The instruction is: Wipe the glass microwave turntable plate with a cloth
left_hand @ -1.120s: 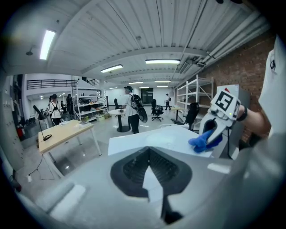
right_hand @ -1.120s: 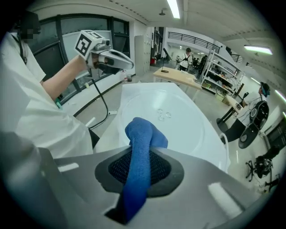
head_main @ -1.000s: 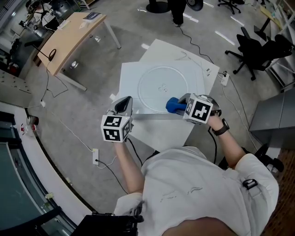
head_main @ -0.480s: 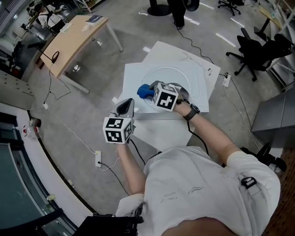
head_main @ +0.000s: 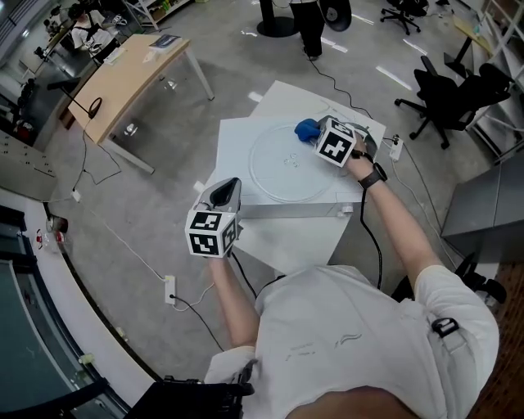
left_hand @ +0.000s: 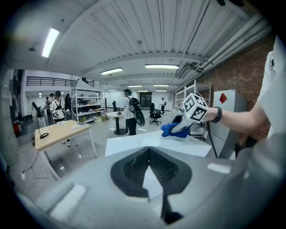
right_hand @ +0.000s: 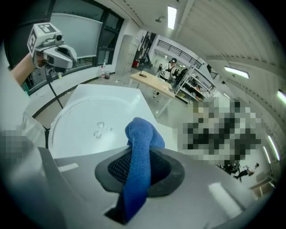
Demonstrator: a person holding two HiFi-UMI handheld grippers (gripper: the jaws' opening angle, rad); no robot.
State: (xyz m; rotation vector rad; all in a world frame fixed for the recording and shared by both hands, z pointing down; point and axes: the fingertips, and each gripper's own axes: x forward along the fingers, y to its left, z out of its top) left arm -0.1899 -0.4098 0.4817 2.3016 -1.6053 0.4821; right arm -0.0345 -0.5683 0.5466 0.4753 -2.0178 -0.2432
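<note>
The round glass turntable plate point(head_main: 286, 159) lies flat on a white table point(head_main: 278, 233). My right gripper point(head_main: 318, 136) is over the plate's far right rim, shut on a blue cloth point(head_main: 306, 128) that bulges out past its tips. In the right gripper view the cloth point(right_hand: 142, 134) runs up between the jaws of the right gripper point(right_hand: 138, 156), with the plate point(right_hand: 89, 129) beneath and water drops on it. My left gripper point(head_main: 223, 192) hovers off the table's near left corner, shut and holding nothing. The left gripper view shows the right gripper point(left_hand: 179, 129) and cloth point(left_hand: 171, 130) over the table.
A wooden desk point(head_main: 123, 78) stands at the back left. A black office chair point(head_main: 446, 90) is at the right. Cables and a power strip point(head_main: 170, 286) lie on the floor. A person point(head_main: 307, 20) stands beyond the table.
My right gripper has carried the cloth from the plate's near edge, past its left side, to the far right rim. The left gripper has barely moved.
</note>
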